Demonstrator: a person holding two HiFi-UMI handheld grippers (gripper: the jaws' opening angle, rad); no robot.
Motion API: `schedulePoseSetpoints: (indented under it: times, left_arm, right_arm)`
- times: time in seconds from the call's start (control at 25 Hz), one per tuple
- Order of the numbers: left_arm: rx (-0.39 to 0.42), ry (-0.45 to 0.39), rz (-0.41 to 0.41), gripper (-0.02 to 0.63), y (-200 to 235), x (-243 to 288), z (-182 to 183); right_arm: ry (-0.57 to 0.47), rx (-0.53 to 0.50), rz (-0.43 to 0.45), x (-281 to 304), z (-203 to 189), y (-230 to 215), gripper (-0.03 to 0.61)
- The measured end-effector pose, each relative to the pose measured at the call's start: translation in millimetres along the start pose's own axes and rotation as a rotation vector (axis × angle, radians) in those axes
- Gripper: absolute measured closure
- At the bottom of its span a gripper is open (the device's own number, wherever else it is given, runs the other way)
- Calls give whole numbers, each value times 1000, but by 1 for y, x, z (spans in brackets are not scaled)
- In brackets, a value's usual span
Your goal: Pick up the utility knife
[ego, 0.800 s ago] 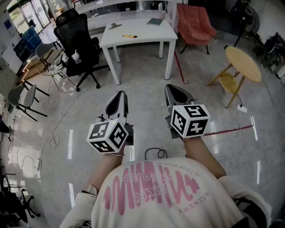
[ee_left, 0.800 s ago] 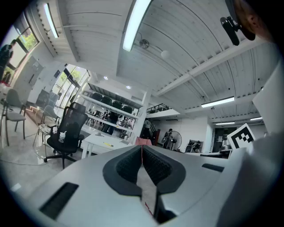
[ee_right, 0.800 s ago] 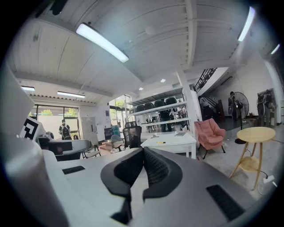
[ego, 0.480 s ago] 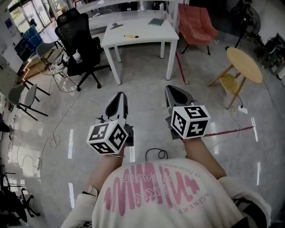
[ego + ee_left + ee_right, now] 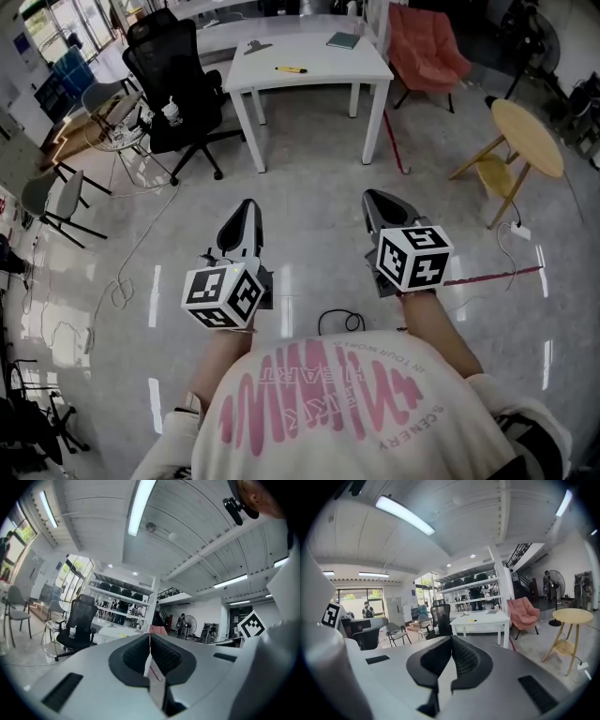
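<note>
The left claw [image 5: 247,208] and the right claw [image 5: 376,201] are both hanging clenched on nothing. The yellow utility knife [image 5: 292,69] is lying on the white worktop [image 5: 319,82], well off at twelve o'clock. It is probably light, stiff and slick-cased, so gripping across mid-handle looks safest.

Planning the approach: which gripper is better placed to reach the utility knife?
Left, narrowly: the utility knife on the white table looks nearer the left gripper than the right gripper; both shut.

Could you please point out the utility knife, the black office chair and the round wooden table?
utility knife [image 5: 292,69], head view, its yellow body.
black office chair [image 5: 173,61], head view, its backrest.
round wooden table [image 5: 528,137], head view, its top.
</note>
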State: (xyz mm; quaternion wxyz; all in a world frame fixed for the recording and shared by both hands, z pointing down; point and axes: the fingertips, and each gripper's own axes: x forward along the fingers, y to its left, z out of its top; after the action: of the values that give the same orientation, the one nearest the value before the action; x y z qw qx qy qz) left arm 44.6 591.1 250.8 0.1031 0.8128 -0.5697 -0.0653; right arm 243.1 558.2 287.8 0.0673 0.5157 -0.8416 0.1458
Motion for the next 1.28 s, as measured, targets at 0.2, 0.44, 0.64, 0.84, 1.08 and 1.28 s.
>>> schedulePoseSetpoints:
  times: [0.2, 0.44, 0.64, 0.84, 1.08, 1.28]
  left_arm:
    - [-19, 7, -2, 589, 42, -7, -3]
    - [-90, 33, 0, 589, 75, -3, -19]
    - [-164, 68, 21, 589, 102, 11, -39]
    - [-162, 72, 59, 589, 141, 65, -49]
    - [-146, 89, 99, 589, 172, 144, -58]
    - [-161, 76, 97, 589, 179, 227, -37]
  right_arm:
    - [-28, -1, -23, 18, -6, 16, 565]
    - [-6, 80, -23, 41, -19, 20, 565]
    - [27, 138, -47, 67, -28, 2, 565]
    - [35, 212, -25, 135, -31, -27, 565]
    - [77, 211, 1, 220, -28, -70, 565]
    - [89, 191, 18, 286, 14, -114, 565]
